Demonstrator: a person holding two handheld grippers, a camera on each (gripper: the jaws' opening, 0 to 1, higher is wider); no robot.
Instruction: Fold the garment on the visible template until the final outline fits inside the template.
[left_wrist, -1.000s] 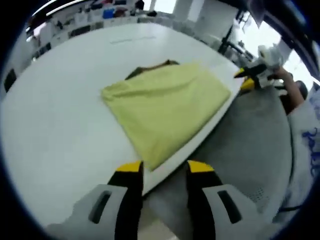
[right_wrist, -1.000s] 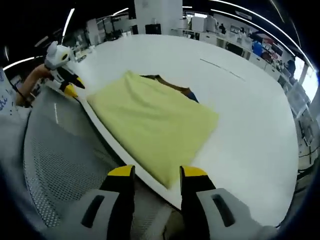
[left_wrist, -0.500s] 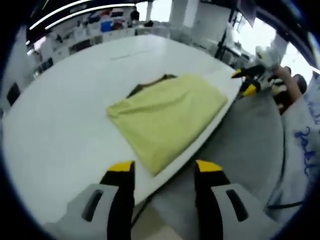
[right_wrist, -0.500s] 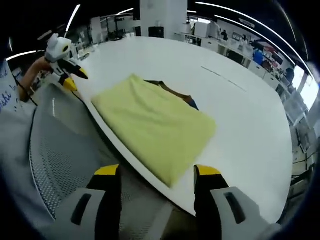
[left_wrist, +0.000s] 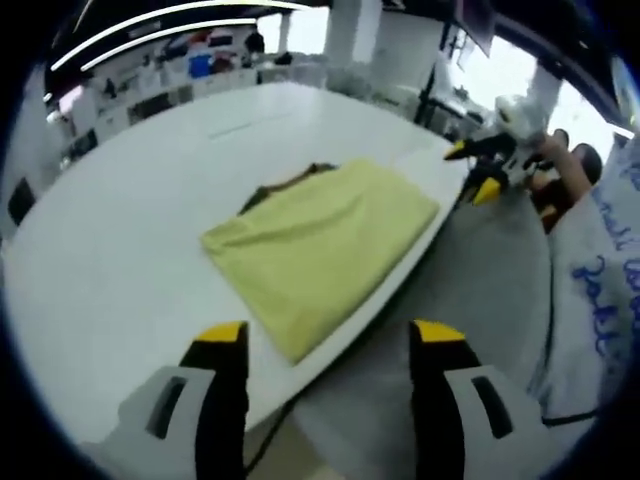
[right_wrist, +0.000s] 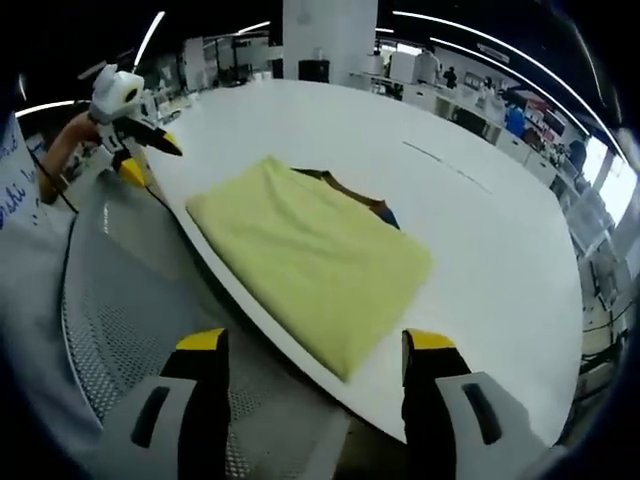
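Note:
A yellow garment (left_wrist: 320, 250) lies folded into a rectangle at the near edge of the white table (left_wrist: 130, 210). A dark strip of the template (left_wrist: 287, 182) peeks out along its far side. My left gripper (left_wrist: 330, 340) hangs open off the table edge, short of the garment's near corner, holding nothing. In the right gripper view the same garment (right_wrist: 310, 255) covers the template (right_wrist: 355, 192), of which brown and blue slivers show. My right gripper (right_wrist: 317, 342) is open and empty, just off the table's edge. Each gripper also appears in the other's view, held by a hand: the right gripper (left_wrist: 483, 165), the left gripper (right_wrist: 128, 115).
A grey mesh chair seat (right_wrist: 140, 330) sits below the table edge, also seen as the chair seat (left_wrist: 480, 290). A person's pale sleeve (left_wrist: 600, 290) is at the right. Desks and shelves stand far behind the white table (right_wrist: 500, 230).
The jaws of both grippers have spread wider. Both cameras have drawn back a little from the table edge. The garment has stayed where it was.

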